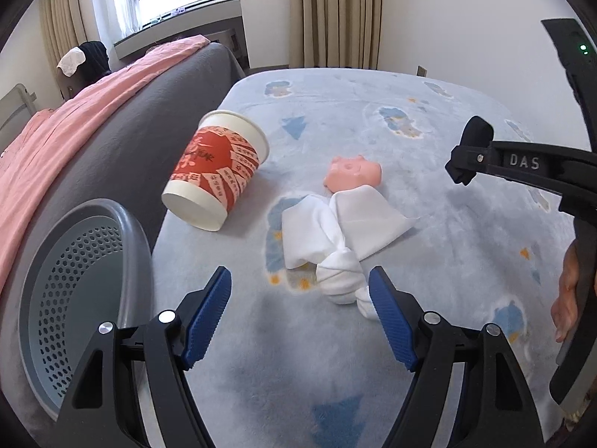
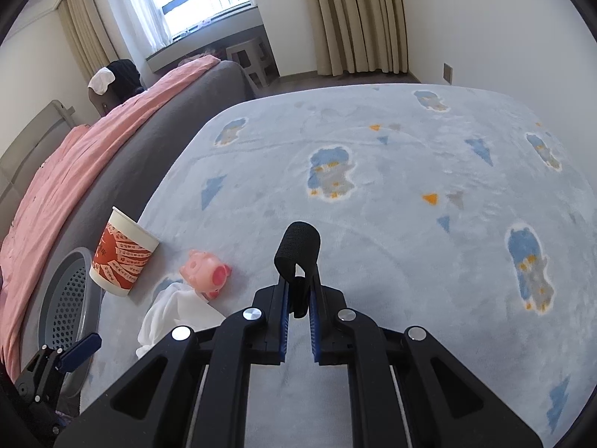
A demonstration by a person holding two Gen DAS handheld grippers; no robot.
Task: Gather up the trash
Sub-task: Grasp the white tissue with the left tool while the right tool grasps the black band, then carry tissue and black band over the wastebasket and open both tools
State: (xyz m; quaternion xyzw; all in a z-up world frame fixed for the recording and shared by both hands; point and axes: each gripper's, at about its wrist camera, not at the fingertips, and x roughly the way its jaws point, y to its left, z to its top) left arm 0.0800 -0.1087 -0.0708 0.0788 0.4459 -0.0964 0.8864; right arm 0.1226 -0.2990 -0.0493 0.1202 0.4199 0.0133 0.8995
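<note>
My left gripper [image 1: 300, 298] hangs open just above a light blue blanket [image 1: 410, 119]. Its right pad is close beside the knotted end of a crumpled white cloth [image 1: 335, 231], and nothing sits between the pads. Beyond the cloth lies a pink pig toy [image 1: 352, 173], and to the left a red and white paper cup [image 1: 216, 171] has its mouth up. My right gripper [image 2: 299, 285] is shut on a black fabric loop [image 2: 298, 246] and holds it above the blanket. From the left wrist view that gripper [image 1: 460, 158] and the loop [image 1: 475, 130] show at the right.
A grey perforated bin [image 1: 74, 291] stands at the blanket's left edge, next to the cup. Behind it runs a grey padded edge [image 1: 156, 119] draped with a pink sheet [image 1: 74, 127]. A person's hand [image 1: 567, 298] shows at the right. The window and curtains are at the back.
</note>
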